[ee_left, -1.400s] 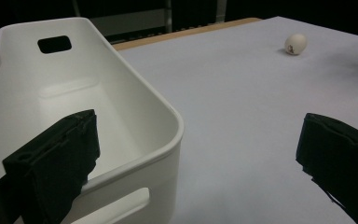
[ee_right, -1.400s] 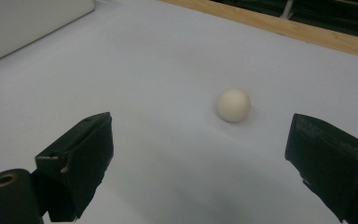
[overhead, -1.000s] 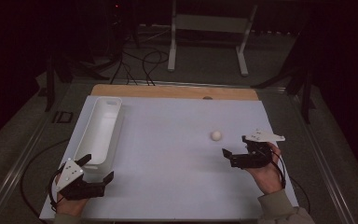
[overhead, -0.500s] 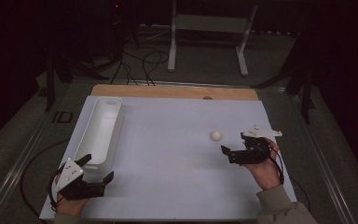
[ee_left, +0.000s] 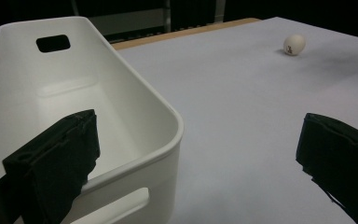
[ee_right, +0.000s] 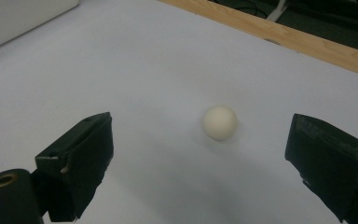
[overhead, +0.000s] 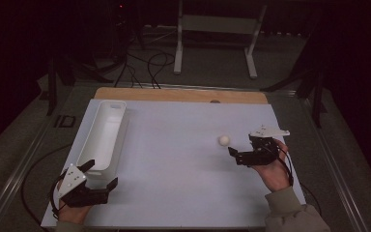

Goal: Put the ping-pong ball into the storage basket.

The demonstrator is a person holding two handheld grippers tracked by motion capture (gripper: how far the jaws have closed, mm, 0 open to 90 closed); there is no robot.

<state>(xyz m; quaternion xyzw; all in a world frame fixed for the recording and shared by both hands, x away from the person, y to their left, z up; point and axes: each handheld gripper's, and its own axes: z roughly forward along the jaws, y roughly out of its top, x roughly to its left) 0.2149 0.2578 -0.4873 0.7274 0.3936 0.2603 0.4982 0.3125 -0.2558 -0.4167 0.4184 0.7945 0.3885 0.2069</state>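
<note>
Early in the job, by the look of it: nothing lifted yet. Small white ball (overhead: 224, 140) lying loose on the white counter (overhead: 174, 169), right of centre, touched by nothing. Right gripper (overhead: 236, 153) just beside it, low over the surface, jaws spread wide; seen along those jaws in the right gripper view, ball (ee_right: 219, 122) ahead of them and roughly between their lines, not yet inside the gap. Long white bin (overhead: 102, 137) standing along the left side of the counter, well apart from the ball, nothing visible inside. Left gripper (overhead: 99, 178) at the bin's near end, jaws likewise wide apart and gripping nothing, one jaw in line with the bin's near rim (ee_left: 135, 135) in the left gripper view, whether touching it hard to tell. Still to come, judging from the layout: closing in on the ball, clamping it, carrying it across, and most likely dropping it in the bin. Approach nearly complete; grasp, transfer and release all outstanding.
</note>
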